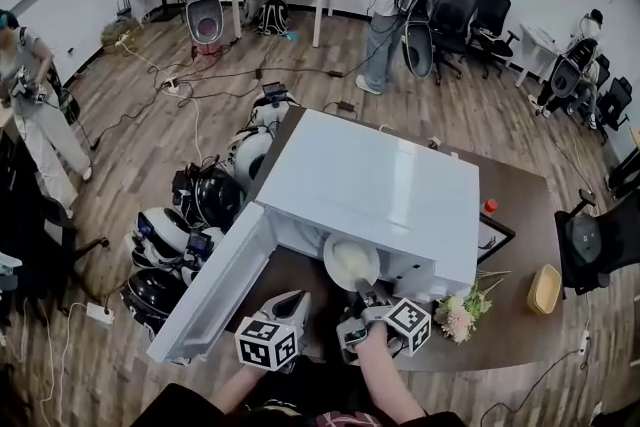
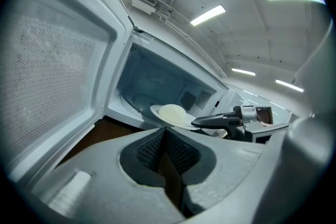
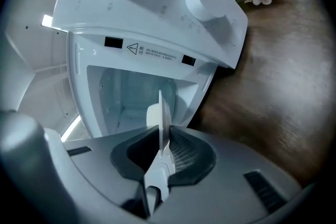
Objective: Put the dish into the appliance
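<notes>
The microwave (image 1: pixel 370 185) sits on the brown table (image 1: pixel 520 215) with its door (image 1: pixel 215 290) swung wide open to the left. The right gripper (image 3: pixel 160 136) is pinching the near rim of the white plate (image 1: pixel 351 261), its pads pressed on either side of the thin edge. The plate carries a pale mound of food and hangs at the mouth of the oven, partly past the sill and above the cavity floor. It does not look set down yet.

The left gripper (image 2: pixel 165 136) waits near the open door, just left of the plate. Its jaws are pressed together with nothing between them.

The step in hand looks like the insertion itself: carrying the plate through the opening. The next move calls for pushing it further in and keeping it level so the food does not slide. Then it should be lowered onto the round tray inside before the pinch is let go. The gripper must keep clear of the top edge of the opening. After that the free left gripper is well placed to swing the door shut
</notes>
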`<move>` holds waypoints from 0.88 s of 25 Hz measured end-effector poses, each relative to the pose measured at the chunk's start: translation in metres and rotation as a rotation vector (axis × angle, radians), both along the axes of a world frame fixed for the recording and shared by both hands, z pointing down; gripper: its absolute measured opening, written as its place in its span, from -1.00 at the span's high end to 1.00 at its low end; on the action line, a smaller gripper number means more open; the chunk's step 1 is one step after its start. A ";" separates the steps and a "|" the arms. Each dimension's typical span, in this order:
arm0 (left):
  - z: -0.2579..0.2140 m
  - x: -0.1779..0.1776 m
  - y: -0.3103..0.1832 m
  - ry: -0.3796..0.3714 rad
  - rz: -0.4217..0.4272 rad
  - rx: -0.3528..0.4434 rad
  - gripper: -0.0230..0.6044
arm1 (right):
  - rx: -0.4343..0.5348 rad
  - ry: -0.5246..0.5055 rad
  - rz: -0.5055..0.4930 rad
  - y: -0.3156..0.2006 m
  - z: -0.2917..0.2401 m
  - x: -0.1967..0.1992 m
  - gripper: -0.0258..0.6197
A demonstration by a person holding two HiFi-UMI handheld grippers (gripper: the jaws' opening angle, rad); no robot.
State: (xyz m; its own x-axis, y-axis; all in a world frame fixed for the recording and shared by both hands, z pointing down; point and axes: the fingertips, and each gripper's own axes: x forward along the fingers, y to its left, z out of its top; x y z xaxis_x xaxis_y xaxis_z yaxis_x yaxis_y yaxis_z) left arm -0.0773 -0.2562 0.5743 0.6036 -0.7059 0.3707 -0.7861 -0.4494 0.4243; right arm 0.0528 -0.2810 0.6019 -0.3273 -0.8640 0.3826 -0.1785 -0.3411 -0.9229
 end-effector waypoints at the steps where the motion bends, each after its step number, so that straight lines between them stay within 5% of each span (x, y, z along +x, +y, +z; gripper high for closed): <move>1: -0.001 -0.002 -0.003 -0.001 0.004 0.003 0.90 | -0.002 0.002 0.013 -0.003 0.001 0.000 0.74; 22: -0.007 -0.020 -0.024 0.015 0.008 0.033 0.90 | -0.015 0.024 0.083 -0.049 0.008 -0.007 0.74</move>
State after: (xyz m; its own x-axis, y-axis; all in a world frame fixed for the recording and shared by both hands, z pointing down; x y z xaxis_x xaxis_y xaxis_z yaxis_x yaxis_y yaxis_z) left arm -0.0969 -0.2805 0.5677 0.6146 -0.7124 0.3387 -0.7762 -0.4696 0.4208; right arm 0.0458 -0.3299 0.6101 -0.2456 -0.8819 0.4024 -0.1707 -0.3693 -0.9135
